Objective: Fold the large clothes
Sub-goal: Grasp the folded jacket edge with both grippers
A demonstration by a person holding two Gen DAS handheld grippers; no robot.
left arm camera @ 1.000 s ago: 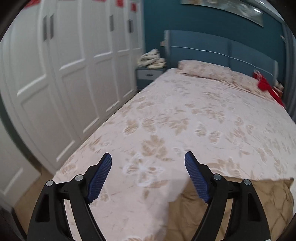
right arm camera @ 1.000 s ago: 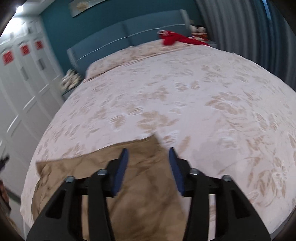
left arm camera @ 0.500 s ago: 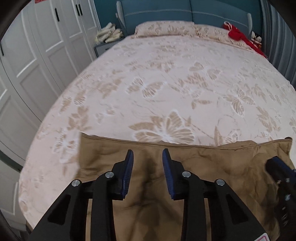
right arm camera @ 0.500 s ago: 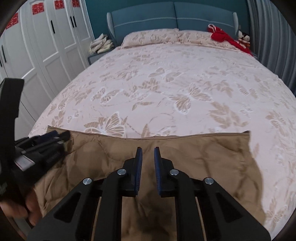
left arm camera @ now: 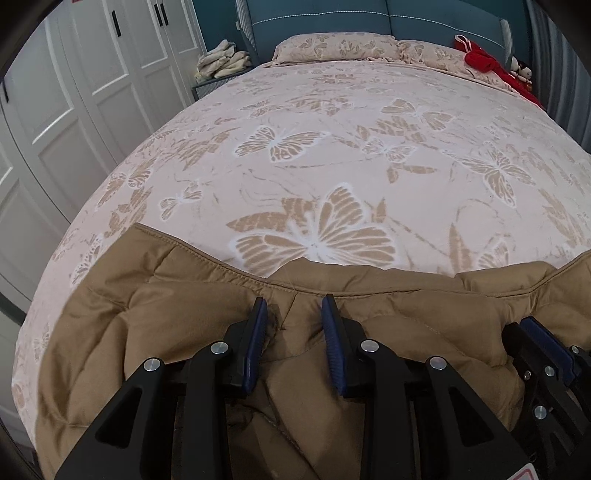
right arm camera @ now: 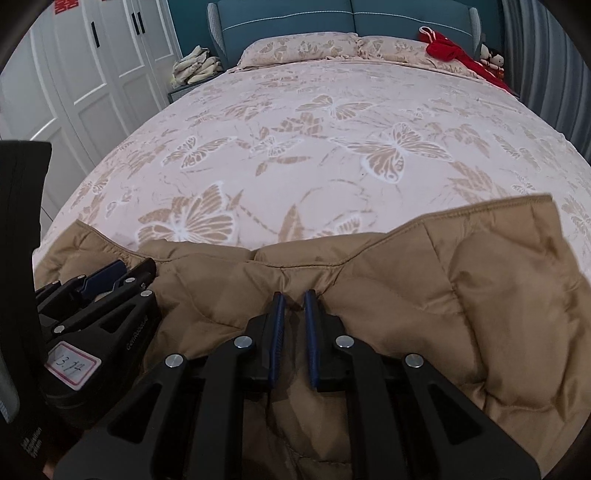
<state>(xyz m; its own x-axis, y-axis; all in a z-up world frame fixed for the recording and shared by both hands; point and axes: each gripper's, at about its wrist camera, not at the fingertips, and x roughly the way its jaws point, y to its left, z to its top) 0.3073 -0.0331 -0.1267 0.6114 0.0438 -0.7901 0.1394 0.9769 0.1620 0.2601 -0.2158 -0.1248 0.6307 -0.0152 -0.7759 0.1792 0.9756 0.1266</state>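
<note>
A home bedroom; made bed (left arm camera: 332, 155), headboard (left arm camera: 388, 22), white wardrobes (left arm camera: 92, 74).

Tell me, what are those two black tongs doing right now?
Left tongs and right tongs both pinching the far edge of the tan quilted puffy jacket, jaws just closed. Jacket lying on the butterfly-print bedspread. Nothing in the way.

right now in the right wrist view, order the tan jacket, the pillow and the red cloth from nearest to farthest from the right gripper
1. Tan jacket: pinched in the right gripper, at the foot of the bed.
2. Pillow: at the headboard, centre-left.
3. Red cloth: far right corner; close to the pillow's range.
</note>
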